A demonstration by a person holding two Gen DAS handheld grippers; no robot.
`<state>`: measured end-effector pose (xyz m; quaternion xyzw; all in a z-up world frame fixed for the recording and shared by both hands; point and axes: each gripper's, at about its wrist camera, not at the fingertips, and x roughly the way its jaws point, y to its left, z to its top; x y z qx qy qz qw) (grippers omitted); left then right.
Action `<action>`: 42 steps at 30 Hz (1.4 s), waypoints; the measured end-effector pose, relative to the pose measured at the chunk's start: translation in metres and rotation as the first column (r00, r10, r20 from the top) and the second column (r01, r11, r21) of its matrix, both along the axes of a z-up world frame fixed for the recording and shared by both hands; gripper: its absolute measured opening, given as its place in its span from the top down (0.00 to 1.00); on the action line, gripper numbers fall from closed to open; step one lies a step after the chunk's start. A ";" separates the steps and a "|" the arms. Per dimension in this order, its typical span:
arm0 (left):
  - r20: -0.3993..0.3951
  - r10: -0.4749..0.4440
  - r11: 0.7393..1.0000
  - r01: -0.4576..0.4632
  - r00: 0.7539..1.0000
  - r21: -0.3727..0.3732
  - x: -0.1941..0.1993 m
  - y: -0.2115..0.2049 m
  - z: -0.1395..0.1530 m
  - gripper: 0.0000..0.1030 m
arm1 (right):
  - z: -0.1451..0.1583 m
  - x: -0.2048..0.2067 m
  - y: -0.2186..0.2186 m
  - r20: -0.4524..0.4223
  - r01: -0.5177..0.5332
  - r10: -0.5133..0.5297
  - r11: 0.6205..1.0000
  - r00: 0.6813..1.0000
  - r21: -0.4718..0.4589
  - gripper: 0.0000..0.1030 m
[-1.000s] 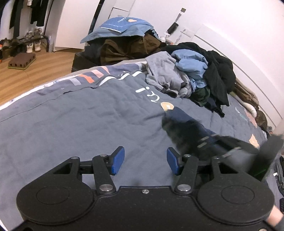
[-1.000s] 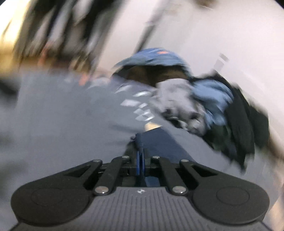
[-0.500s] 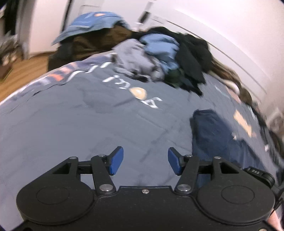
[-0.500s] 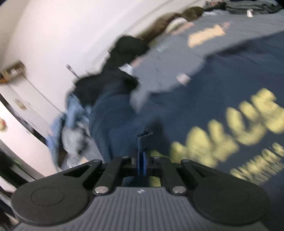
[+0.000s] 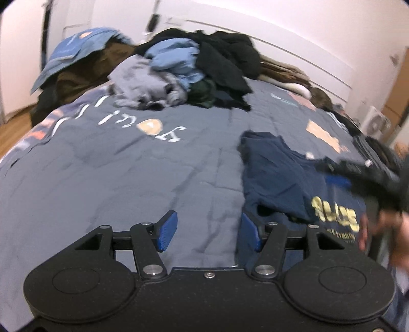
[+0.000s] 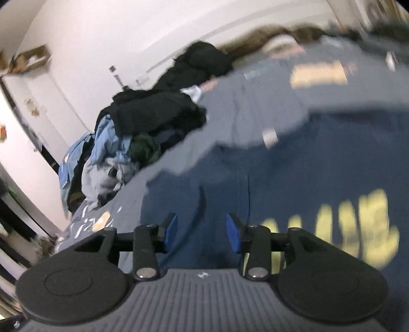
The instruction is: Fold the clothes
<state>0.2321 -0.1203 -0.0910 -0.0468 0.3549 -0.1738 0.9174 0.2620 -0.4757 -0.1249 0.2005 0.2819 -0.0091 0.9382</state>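
- The right gripper (image 6: 201, 231), clamped on the navy T-shirt (image 5: 278, 176) half a second ago, now has its jaws apart with nothing between them, just above the cloth
- The T-shirt lies rumpled on the bed, yellow print (image 6: 329, 229) up, one part lapped over; it looks dropped for spreading rather than folded
- The left gripper (image 5: 205, 231) hangs wide and empty over bare quilt (image 5: 127, 178), beside the shirt's near edge
- A heap of unfolded clothes (image 5: 189, 69) sits at the far side against the white wall (image 5: 294, 23); wood floor shows at far left
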 end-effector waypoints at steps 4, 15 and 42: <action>0.064 -0.085 0.996 0.082 0.994 0.041 -0.005 -0.019 -0.006 0.46 | 0.003 0.041 -0.012 -0.041 -0.051 0.047 0.994 0.998 -0.097 0.53; 0.199 -0.421 0.852 0.311 0.885 0.421 0.017 -0.117 -0.056 0.53 | -0.014 0.078 -0.012 -0.106 -0.151 0.138 0.981 0.985 -0.124 0.53; 0.141 -0.343 0.880 0.265 0.929 0.395 0.051 -0.094 -0.081 0.87 | -0.002 0.182 0.062 -0.170 -0.392 0.359 0.887 0.918 -0.244 0.88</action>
